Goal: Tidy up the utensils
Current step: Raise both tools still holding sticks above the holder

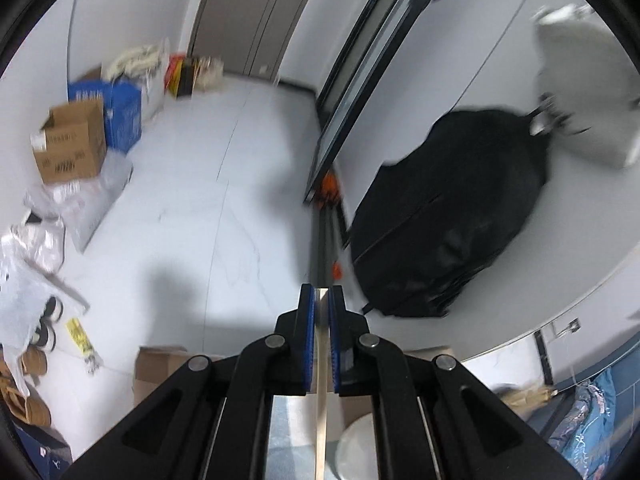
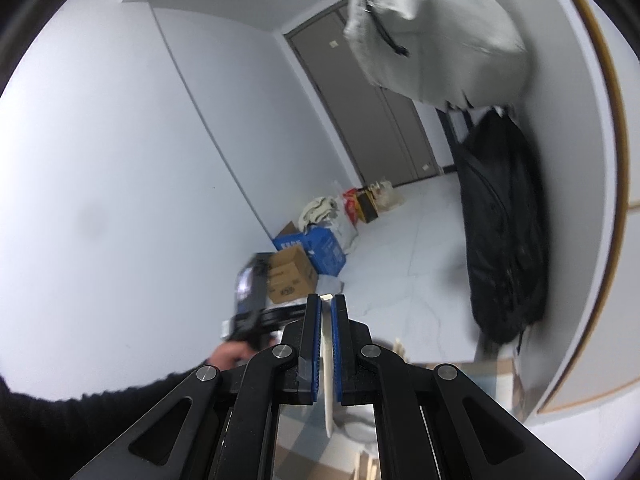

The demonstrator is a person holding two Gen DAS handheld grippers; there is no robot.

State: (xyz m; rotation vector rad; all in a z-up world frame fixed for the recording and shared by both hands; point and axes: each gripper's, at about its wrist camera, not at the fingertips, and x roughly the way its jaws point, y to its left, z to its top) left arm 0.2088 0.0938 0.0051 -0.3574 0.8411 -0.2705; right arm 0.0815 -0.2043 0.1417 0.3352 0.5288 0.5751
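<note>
My left gripper [image 1: 322, 292] is shut on a thin pale wooden stick [image 1: 321, 420]. The stick is seen edge-on and runs from the fingertips down between the blue pads and out of the left wrist view. My right gripper [image 2: 326, 300] is shut on a flat white utensil handle [image 2: 328, 400] that hangs below the pads; its lower end is partly hidden. Both grippers are lifted and look out over the room. In the right wrist view, a hand [image 2: 230, 354] in a black sleeve holds the other tool, blurred, at left.
A white round dish [image 1: 356, 448] and blue patterned cloth [image 1: 588, 432] lie below the fingers. A black bag [image 1: 460, 216] leans on the right wall under pale clothing [image 2: 432, 40]. Cardboard and blue boxes [image 1: 72, 144], plastic bags and shoes crowd the floor at left.
</note>
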